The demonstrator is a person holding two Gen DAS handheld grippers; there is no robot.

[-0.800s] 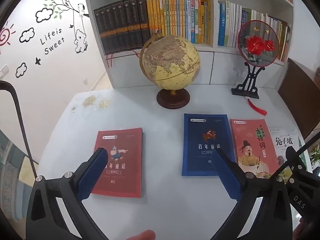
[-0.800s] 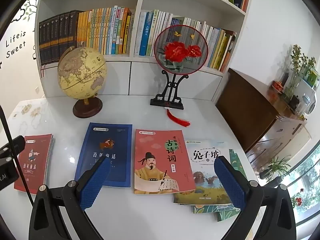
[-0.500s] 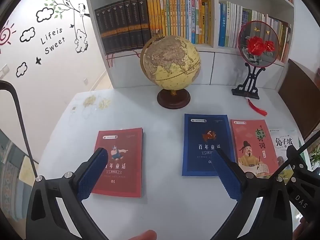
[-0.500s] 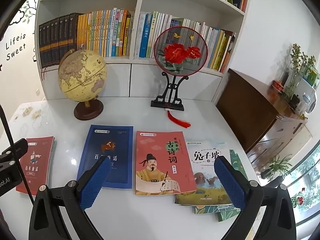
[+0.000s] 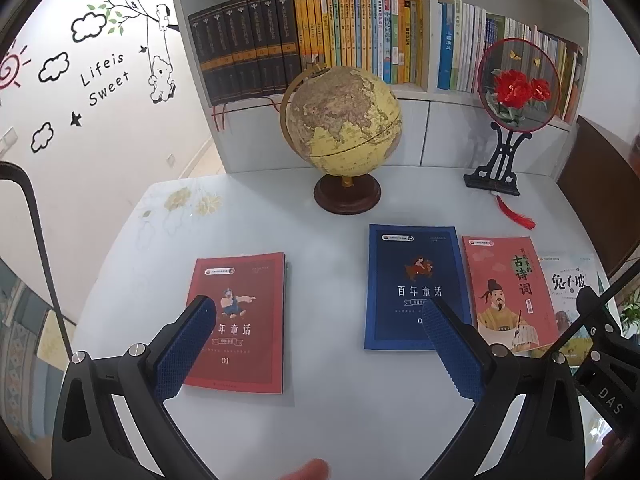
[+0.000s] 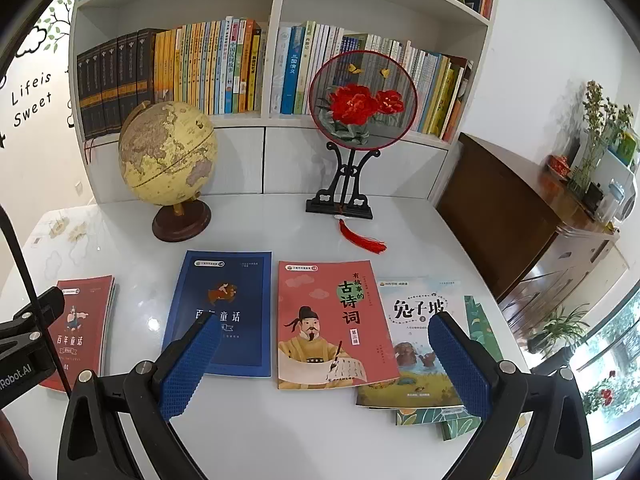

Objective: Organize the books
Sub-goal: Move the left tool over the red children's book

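Several books lie flat on the white table point(image 5: 332, 420). A red book point(image 5: 244, 312) rests at the left, and my left gripper point(image 5: 318, 316) hangs open above the bare gap between it and a dark blue book point(image 5: 412, 280). The blue book point(image 6: 226, 304) has a salmon poetry book point(image 6: 324, 320) to its right. That book overlaps a pale picture book point(image 6: 416, 332), which lies on green-covered books point(image 6: 476, 320). My right gripper point(image 6: 324, 328) is open over the salmon book, holding nothing. The red book point(image 6: 84, 328) shows at the left.
A globe point(image 5: 342, 124) on a wooden base and a round red-flower fan on a black stand point(image 6: 362, 100) stand at the table's back. Behind them is a white bookshelf point(image 6: 272, 20) full of upright books. A brown cabinet point(image 6: 508, 220) flanks the right side.
The right wrist view has crept slightly nearer the books. The books lie as before, and both grippers stay wide open.
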